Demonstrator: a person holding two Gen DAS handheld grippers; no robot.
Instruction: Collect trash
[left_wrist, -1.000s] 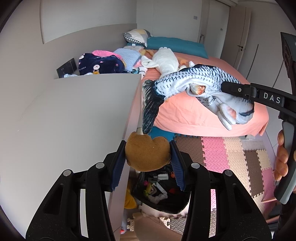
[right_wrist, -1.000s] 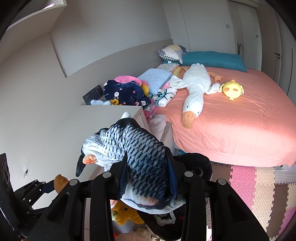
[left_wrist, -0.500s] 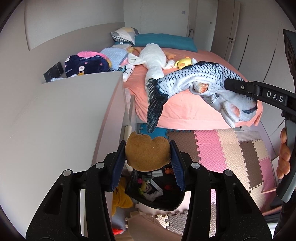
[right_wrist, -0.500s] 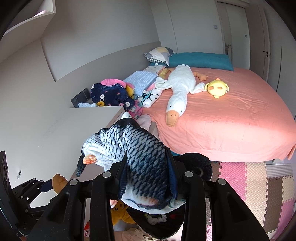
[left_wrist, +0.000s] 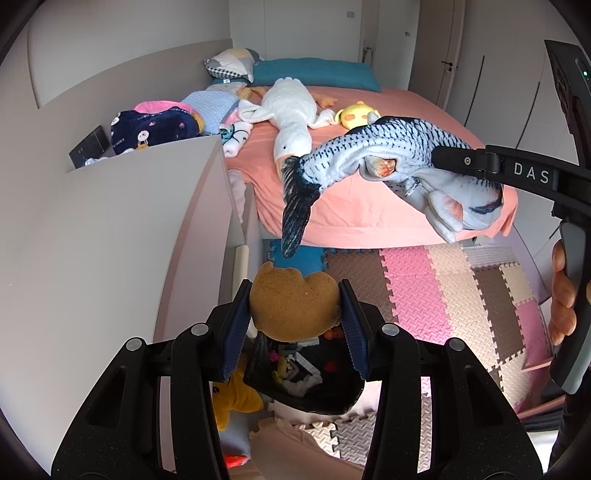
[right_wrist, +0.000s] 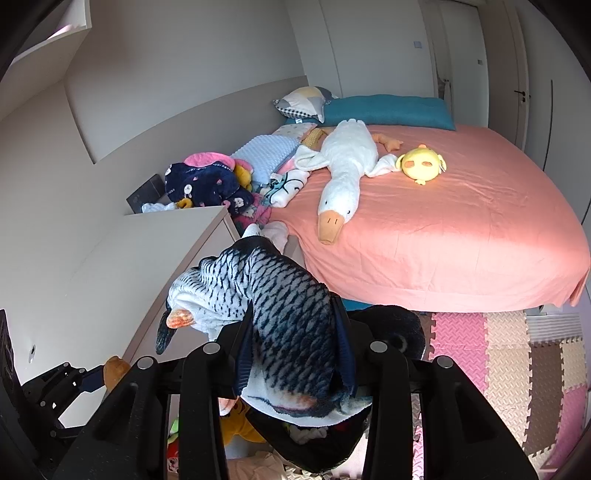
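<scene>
Left gripper (left_wrist: 294, 328) clamped on brown plush (left_wrist: 293, 306) — right gripper (right_wrist: 293, 347) clamped on fish plush (right_wrist: 273, 295).

Black hand-held gripper (left_wrist: 294, 325), blue ribbed pads (left_wrist: 236, 332), silver screws, white "DAS" lettering.

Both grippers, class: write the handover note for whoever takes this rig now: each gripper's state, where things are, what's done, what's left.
Left gripper: shut on the brown plush toy.
Right gripper: shut on the fish plush.
Both hang above the black bin of toys on the floor beside the white cabinet.
Done: both toys picked up.
Left: drop both in the bin, probably; the goose plush and yellow chick lie on the bed.
</scene>
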